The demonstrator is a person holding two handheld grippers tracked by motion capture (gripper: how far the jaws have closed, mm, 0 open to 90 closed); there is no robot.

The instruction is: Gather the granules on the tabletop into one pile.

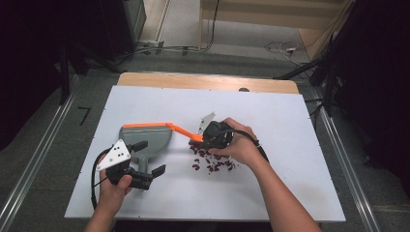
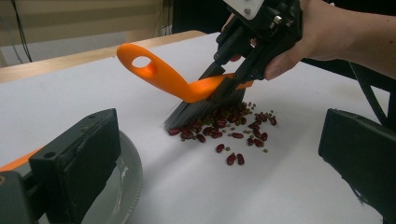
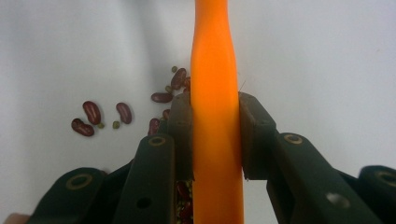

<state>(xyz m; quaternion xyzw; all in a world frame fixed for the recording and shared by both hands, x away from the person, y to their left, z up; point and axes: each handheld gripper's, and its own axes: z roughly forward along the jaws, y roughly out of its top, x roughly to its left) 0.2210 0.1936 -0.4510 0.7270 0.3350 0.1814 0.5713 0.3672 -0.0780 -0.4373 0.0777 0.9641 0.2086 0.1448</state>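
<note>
Beans on white tabletop

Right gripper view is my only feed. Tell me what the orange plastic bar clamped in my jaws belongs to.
Observer: It is the looped handle of a small orange plastic brush with dark grey bristles. The right gripper clamps it just above them.
Operator: Report where the bristles sit.
Observer: They touch the scattered dark red beans on the white table.
Operator: Locate the pan.
Observer: A grey plastic dustpan with an orange lip lies left of the beans. The left gripper is open, with one jaw on either side of the pan's handle.
</note>
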